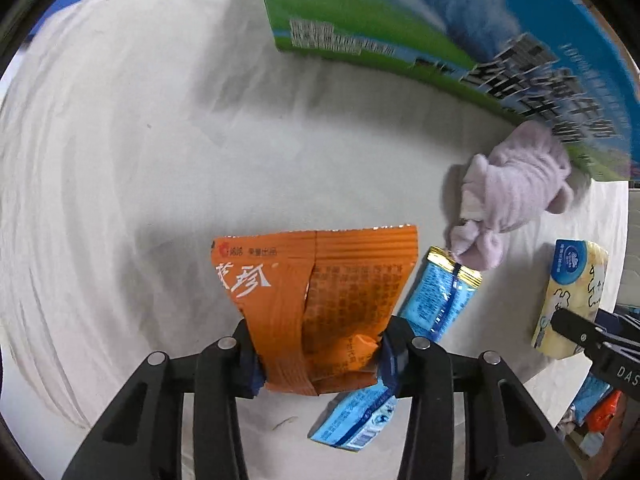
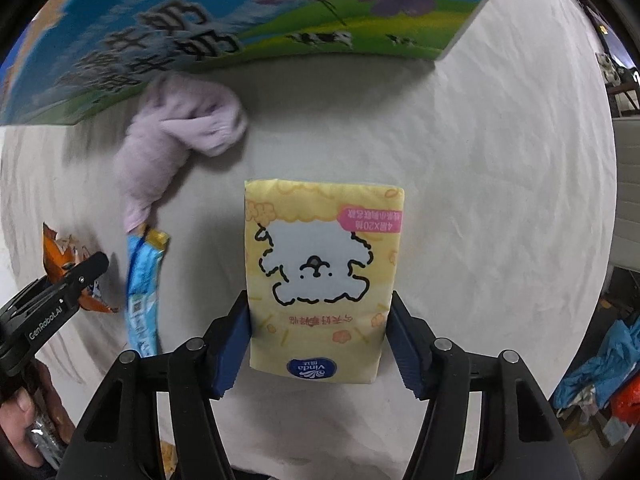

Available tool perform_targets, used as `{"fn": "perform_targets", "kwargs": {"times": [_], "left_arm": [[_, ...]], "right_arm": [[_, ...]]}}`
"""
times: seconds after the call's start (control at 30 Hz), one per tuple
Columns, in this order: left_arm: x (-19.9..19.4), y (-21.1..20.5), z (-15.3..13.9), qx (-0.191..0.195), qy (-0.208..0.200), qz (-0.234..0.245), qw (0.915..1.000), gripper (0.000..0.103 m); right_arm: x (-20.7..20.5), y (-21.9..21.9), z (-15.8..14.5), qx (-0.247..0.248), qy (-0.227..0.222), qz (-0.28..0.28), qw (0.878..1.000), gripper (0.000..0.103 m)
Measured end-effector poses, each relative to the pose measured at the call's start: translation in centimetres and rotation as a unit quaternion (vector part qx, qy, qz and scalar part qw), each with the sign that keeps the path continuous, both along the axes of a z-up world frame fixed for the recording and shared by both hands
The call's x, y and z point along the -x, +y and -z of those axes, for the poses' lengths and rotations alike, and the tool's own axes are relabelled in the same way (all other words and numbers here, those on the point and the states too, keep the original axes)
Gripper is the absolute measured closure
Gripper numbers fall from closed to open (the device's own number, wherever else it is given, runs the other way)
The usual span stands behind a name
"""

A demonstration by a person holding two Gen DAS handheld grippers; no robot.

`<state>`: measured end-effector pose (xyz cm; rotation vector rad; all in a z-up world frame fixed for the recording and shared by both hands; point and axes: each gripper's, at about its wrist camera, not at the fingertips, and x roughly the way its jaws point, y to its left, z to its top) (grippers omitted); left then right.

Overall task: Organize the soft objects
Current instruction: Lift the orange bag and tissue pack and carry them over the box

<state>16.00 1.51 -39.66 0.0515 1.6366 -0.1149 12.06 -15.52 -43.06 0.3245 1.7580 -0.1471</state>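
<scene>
Left gripper [image 1: 318, 346] pinched an orange snack packet [image 1: 320, 300] above the white cloth [image 1: 140, 140]; only its view showed the second blue packet [image 1: 354, 420] beneath. Right gripper [image 2: 318, 340] clamped a yellow Vinda tissue pack [image 2: 322, 280]. A lilac sock [image 2: 176, 136], possibly rolled, lay against the printed carton [image 2: 160, 32].

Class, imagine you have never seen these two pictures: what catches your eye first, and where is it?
The orange snack packet, crumpled between the left gripper's pads in the left wrist view. Next, the yellow tissue pack with a cartoon dog, clamped in the right gripper. Behind both stands a bright printed carton.
</scene>
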Motion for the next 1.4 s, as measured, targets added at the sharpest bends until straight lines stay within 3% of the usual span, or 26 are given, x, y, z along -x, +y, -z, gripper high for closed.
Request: {"fn": "perform_targets", "kwargs": {"times": [0.17, 0.37, 0.7, 0.73, 1.17, 1.4], "left_arm": [[1.1, -0.9, -4.4, 0.014, -0.030, -0.004, 0.9995, 0.063], [2.4, -3.2, -9.3, 0.033, -0.058, 0.027, 0.9974, 0.063], [5.3, -5.5, -15.3, 0.046, -0.121, 0.079, 0.9885, 0.063], [5.3, -5.6, -14.7, 0.049, -0.124, 0.082, 0.9878, 0.063], [4.3, -6.8, -19.3, 0.080, -0.154, 0.098, 0.9800, 0.063], [0.2, -7.3, -21.5, 0.090, -0.173, 0.102, 0.9756, 0.063]], "right_arm": [[0.6, 1.5, -3.4, -0.016, -0.032, -0.010, 0.999, 0.037], [2.1, 2.7, -8.6, -0.022, -0.071, -0.031, 0.997, 0.037], [5.1, 1.8, -16.4, 0.026, -0.134, -0.046, 0.990, 0.037], [5.2, 1.7, -16.9, 0.029, -0.140, -0.046, 0.989, 0.037], [4.1, 1.7, -19.8, -0.002, -0.179, -0.035, 0.983, 0.037], [0.5, -0.4, -21.5, -0.025, -0.198, -0.009, 0.980, 0.037]]}}
